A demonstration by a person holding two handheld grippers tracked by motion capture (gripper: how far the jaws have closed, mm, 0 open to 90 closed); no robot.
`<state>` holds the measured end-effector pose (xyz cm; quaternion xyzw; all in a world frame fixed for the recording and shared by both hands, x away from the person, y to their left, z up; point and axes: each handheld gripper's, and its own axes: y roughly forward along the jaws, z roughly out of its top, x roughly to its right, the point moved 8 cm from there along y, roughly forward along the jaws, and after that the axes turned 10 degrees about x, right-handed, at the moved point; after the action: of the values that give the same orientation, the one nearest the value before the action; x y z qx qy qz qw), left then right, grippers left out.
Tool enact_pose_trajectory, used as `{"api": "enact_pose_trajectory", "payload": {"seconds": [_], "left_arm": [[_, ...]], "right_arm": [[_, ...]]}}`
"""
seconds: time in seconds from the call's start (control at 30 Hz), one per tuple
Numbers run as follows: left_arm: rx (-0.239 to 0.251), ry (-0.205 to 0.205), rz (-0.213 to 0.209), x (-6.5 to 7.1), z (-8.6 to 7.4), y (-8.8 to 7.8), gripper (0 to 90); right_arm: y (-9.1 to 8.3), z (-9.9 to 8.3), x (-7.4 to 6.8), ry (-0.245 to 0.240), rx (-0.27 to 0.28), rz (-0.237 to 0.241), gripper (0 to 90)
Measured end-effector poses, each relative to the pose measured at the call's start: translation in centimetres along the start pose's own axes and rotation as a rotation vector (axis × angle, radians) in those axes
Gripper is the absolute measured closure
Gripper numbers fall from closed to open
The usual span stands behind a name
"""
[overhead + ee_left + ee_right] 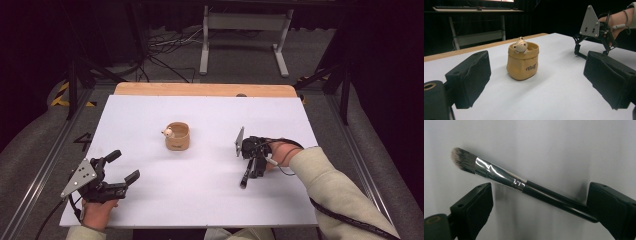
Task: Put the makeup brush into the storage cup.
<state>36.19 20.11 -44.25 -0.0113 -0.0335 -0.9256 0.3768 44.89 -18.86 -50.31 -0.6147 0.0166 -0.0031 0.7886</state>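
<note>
A black-handled makeup brush (499, 175) with a silver ferrule and grey bristles lies flat on the white table. My right gripper (540, 188) is open and points down at it, with a jaw on each side; the handle's end reaches the right jaw. In the high view this gripper (252, 167) is right of centre, over the brush (244, 179). A tan pouch-shaped cup (177, 136) with a small bear figure (520, 45) on its rim stands mid-table. My left gripper (123, 166) is open at the front left, with nothing between its jaws. It faces the cup (522, 63) from a distance.
The white table surface (210, 205) has a wooden strip (200, 89) along its far edge. Beyond the table are a white metal stand (242, 37) and floor cables (167, 45). In the left gripper view the right gripper (590, 51) and the hand holding it are at the far right.
</note>
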Motion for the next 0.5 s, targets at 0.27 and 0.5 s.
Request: {"api": "enact_pose_trajectory", "payload": {"seconds": [0.27, 0.5], "left_arm": [[0.001, -0.001, 0.000, -0.04, -0.02, 0.02, 8.0], [-0.001, 0.001, -0.001, -0.04, -0.04, 0.02, 8.0]], "right_arm": [[0.22, 0.01, 0.01, -0.021, -0.019, -0.011, 18.7], [-0.36, 0.12, 0.11, -0.054, -0.037, -0.028, 46.8]]}}
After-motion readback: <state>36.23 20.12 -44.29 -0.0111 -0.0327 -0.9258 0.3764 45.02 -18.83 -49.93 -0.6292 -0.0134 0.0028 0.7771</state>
